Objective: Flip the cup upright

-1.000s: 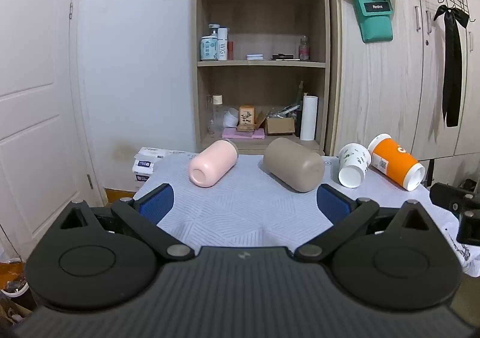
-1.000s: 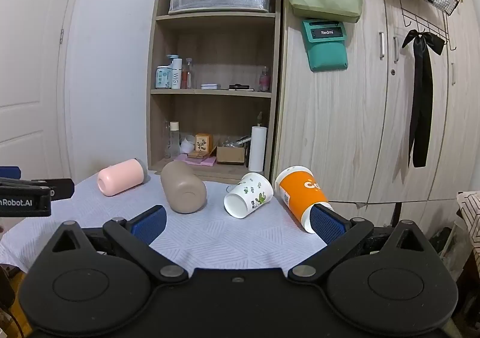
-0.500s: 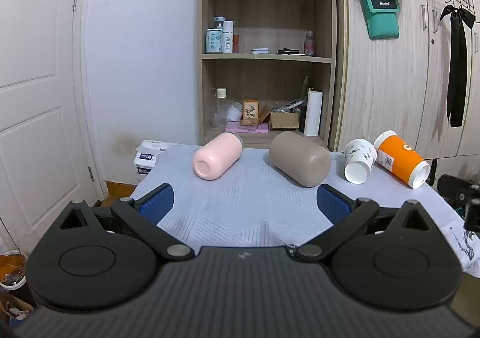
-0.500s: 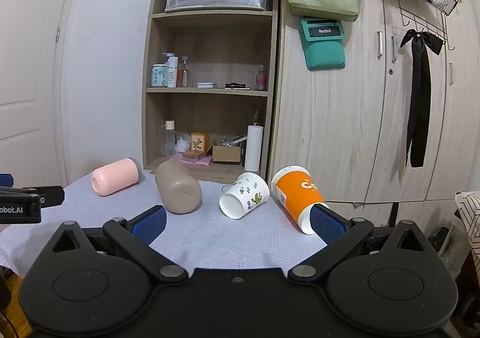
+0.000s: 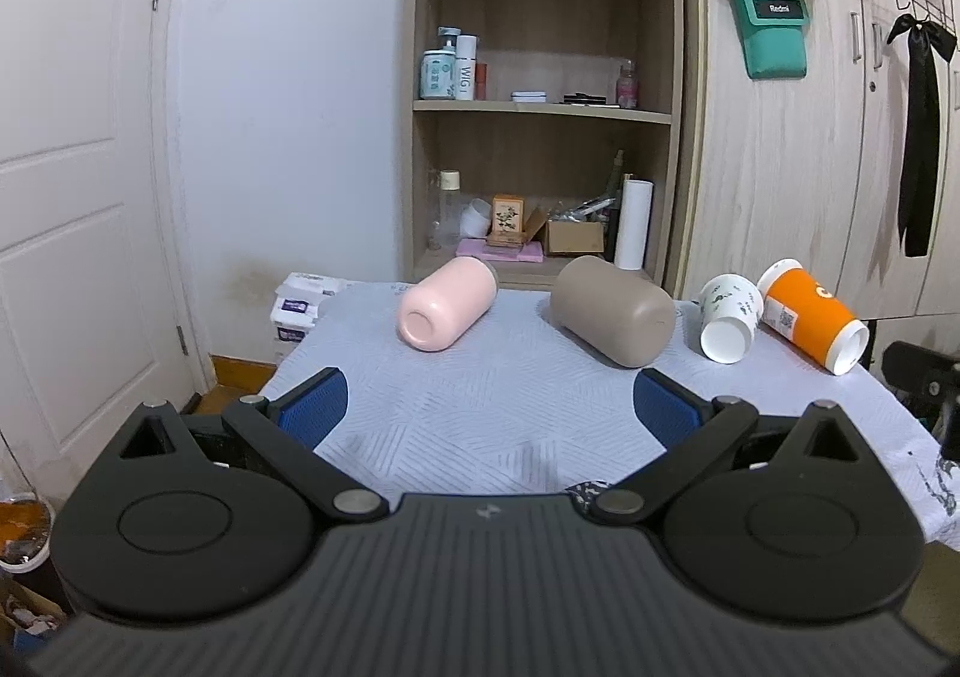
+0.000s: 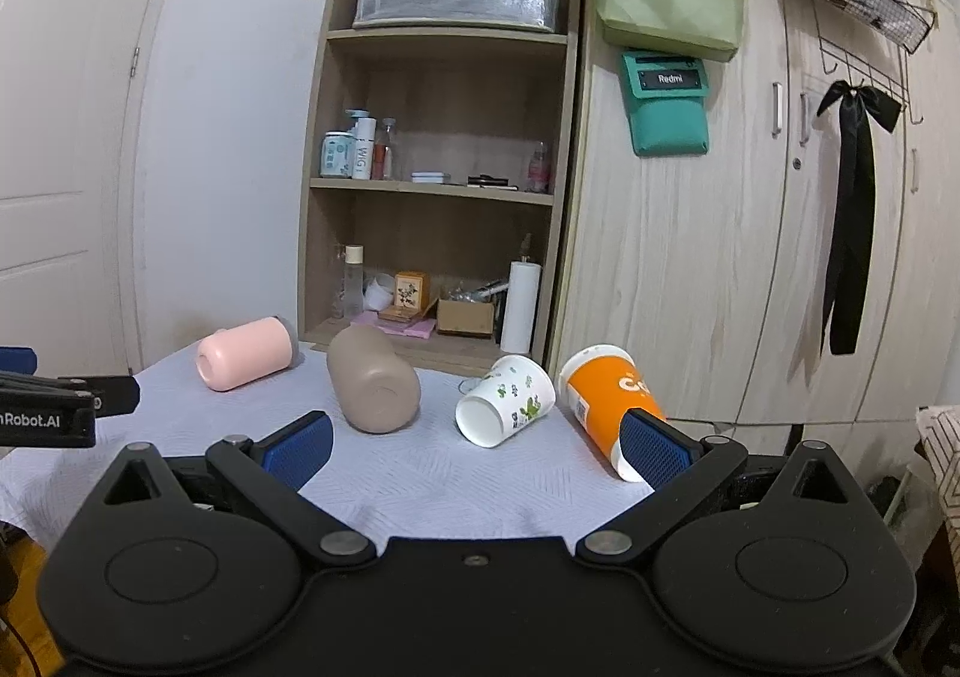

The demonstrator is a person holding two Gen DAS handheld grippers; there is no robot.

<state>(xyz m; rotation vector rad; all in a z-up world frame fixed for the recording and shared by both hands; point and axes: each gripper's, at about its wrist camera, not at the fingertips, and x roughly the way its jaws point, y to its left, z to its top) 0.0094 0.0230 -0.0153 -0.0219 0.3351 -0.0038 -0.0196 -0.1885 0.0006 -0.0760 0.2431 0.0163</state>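
Observation:
Several cups lie on their sides in a row on the cloth-covered table (image 5: 492, 413): a pink cup (image 5: 447, 302), a taupe cup (image 5: 612, 317), a white floral paper cup (image 5: 729, 317) and an orange paper cup (image 5: 810, 317). They also show in the right wrist view: pink (image 6: 246, 353), taupe (image 6: 372, 380), white floral (image 6: 504, 401), orange (image 6: 606, 395). My left gripper (image 5: 489, 410) is open and empty, short of the pink and taupe cups. My right gripper (image 6: 474, 446) is open and empty, near the white and orange cups.
A wooden shelf unit (image 5: 540, 95) with bottles and boxes stands behind the table, beside wardrobe doors (image 6: 750, 233). A white door (image 5: 72, 197) is at the left. Packets (image 5: 297, 305) sit off the table's far left corner. The left gripper's body (image 6: 54, 407) shows at the left of the right wrist view.
Both grippers have drawn back and tilted slightly, so the cups sit a little lower and farther in view. The cups have not moved. Both grippers stay open.

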